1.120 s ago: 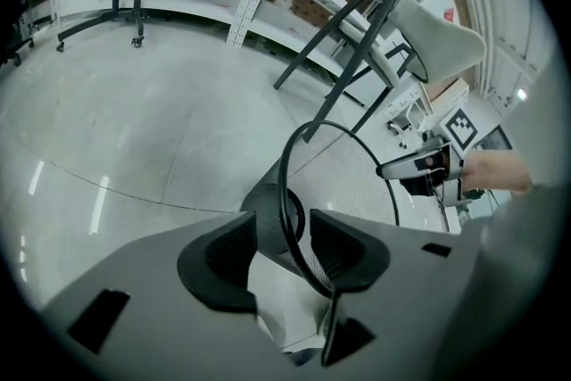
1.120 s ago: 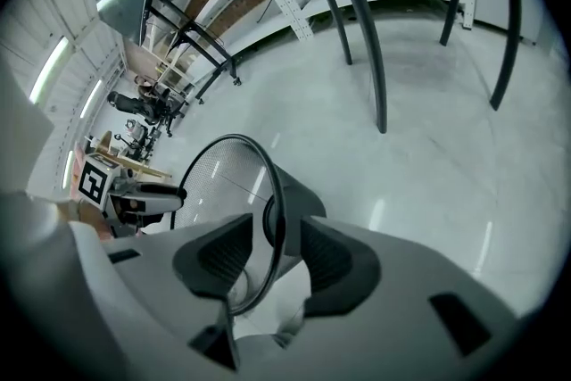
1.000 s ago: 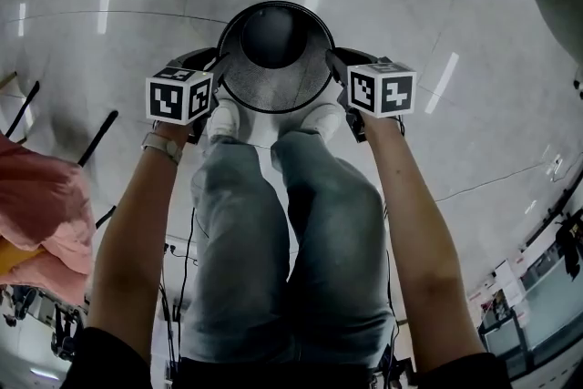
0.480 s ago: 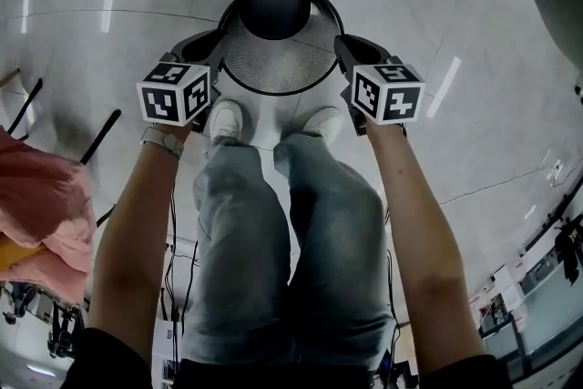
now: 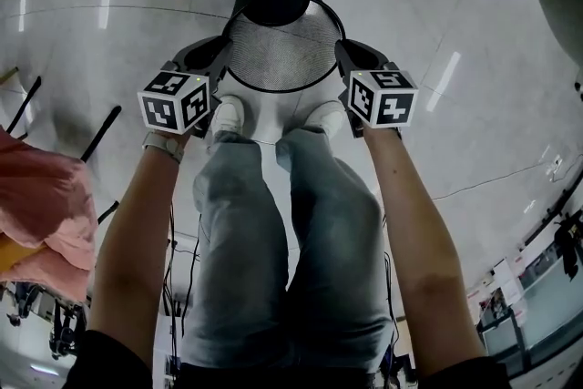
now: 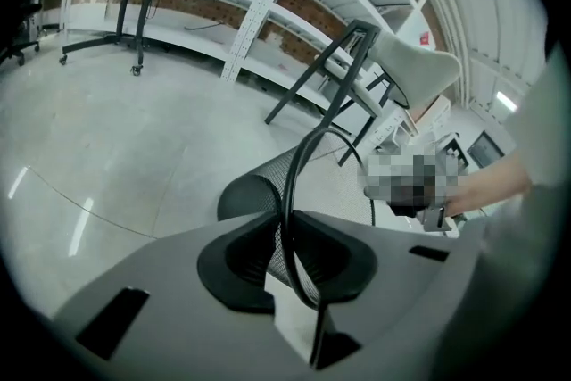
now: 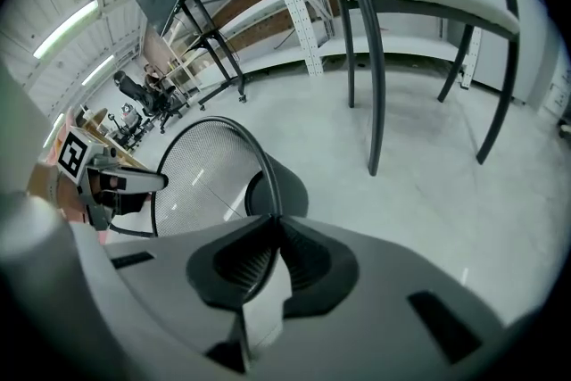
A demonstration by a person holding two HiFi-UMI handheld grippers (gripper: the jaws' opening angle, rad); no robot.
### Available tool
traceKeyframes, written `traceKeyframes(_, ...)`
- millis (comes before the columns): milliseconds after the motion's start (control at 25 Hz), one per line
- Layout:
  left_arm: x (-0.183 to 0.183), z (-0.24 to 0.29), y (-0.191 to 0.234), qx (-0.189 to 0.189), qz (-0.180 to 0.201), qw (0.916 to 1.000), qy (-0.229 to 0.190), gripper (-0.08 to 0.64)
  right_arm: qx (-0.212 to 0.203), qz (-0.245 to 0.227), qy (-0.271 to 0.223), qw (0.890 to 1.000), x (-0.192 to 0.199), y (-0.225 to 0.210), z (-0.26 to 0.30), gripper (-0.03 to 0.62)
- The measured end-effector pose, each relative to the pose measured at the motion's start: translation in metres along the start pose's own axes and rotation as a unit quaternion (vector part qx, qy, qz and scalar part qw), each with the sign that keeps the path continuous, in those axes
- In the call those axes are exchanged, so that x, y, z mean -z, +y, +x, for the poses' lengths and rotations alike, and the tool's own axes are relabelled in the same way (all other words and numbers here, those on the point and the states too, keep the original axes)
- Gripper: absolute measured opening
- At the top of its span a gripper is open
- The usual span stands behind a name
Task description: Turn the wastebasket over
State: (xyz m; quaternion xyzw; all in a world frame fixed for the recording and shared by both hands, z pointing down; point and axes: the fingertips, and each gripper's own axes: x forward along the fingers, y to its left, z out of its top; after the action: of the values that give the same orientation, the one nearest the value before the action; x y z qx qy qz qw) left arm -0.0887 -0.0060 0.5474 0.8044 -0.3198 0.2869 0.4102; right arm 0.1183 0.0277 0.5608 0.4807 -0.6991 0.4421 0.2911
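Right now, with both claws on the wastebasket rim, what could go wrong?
1. The left claw and right claw pinch only the thin wire rim of the wastebasket. The left claw's jaws are opening with the rim between them, so that side could slip free.
2. The wastebasket is tilted just ahead of the person's shoes; if dropped it might land on them.

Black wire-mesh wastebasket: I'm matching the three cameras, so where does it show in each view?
Head view: the black wire-mesh wastebasket is upper centre, tipped, just beyond the person's white shoes.
Left gripper view: the wastebasket is at centre, its rim running up the middle.
Right gripper view: the wastebasket is left of centre, its mouth facing the camera.
Shared landmark: the glossy pale grey floor beneath it in all three.
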Motion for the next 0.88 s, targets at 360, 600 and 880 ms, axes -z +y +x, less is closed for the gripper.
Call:
traceKeyframes(360,0.073,-0.028,-0.027,0.051,0.043,0.9918,0.109,0.123,0.046,0.008,0.062,0.997,0.08,-0.015,-0.011,0.041)
traceKeyframes(600,0.068,-0.025,-0.06,0.074,0.083,0.9879,0.108,0.123,0.06,0.008,0.098,0.993,0.127,-0.018,-0.012,0.045)
traceKeyframes(880,0.095,-0.002,-0.093,0.108,0.11,0.9736,0.168,0.156,0.056,0.049,0.138,0.988,0.17,-0.011,-0.007,0.046)
